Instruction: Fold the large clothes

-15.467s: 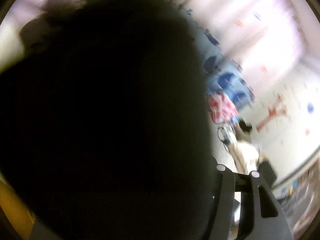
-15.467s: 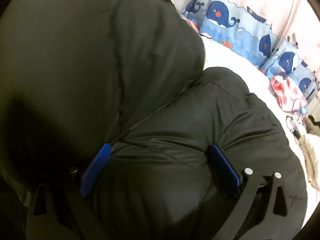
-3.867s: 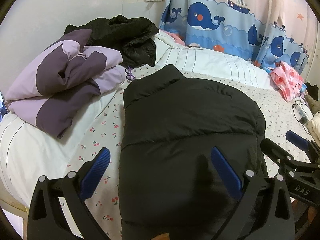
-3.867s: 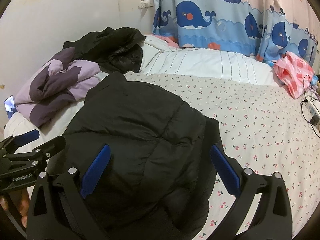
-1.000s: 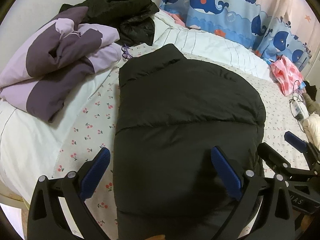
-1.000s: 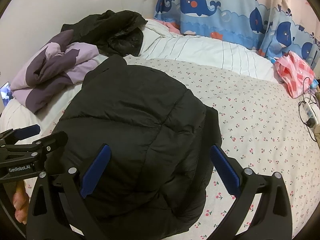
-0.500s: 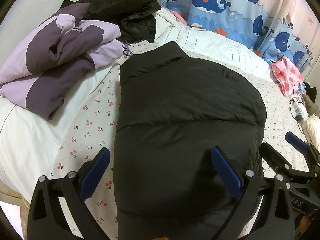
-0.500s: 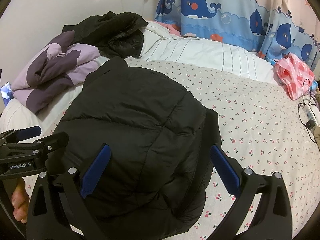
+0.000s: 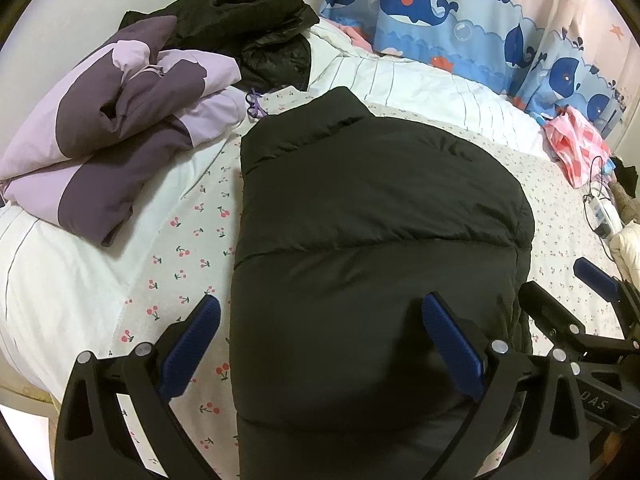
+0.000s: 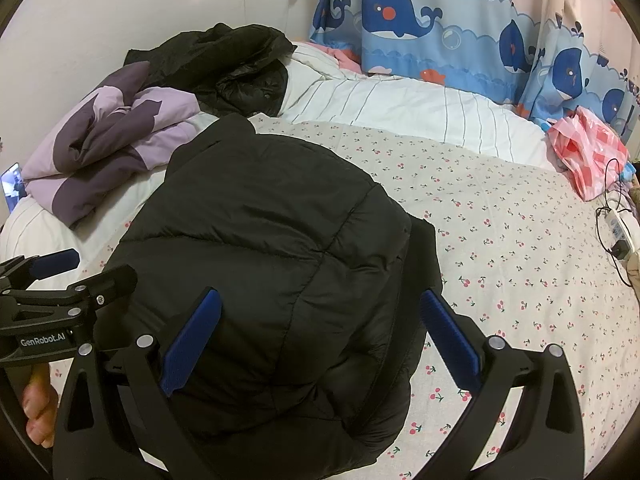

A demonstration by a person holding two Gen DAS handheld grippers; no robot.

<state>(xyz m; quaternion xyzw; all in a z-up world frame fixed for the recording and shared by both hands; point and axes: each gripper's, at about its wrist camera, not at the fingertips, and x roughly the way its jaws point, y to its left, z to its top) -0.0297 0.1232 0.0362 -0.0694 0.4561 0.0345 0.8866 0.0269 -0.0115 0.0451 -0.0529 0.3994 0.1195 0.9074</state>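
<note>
Left wrist view is showing the left tongs [image 9: 320, 344] hovering with their blue pads spread wide, gripping nothing, above the near hem of the black quilted puffer jacket [image 9: 372, 216]. Right wrist view is showing the right tongs [image 10: 320, 340] likewise standing apart and empty over the jacket's near right side. The jacket is lying on the cherry-print bed sheet [image 10: 520, 240], sleeves apparently tucked in, collar pointing away. Judging by this, the lengthwise folds are done; the next move is calling for both tongs gripping the hem and carrying it toward the collar. Farther off, a lilac and purple folded coat [image 9: 120, 140] is resting near the wall.
</note>
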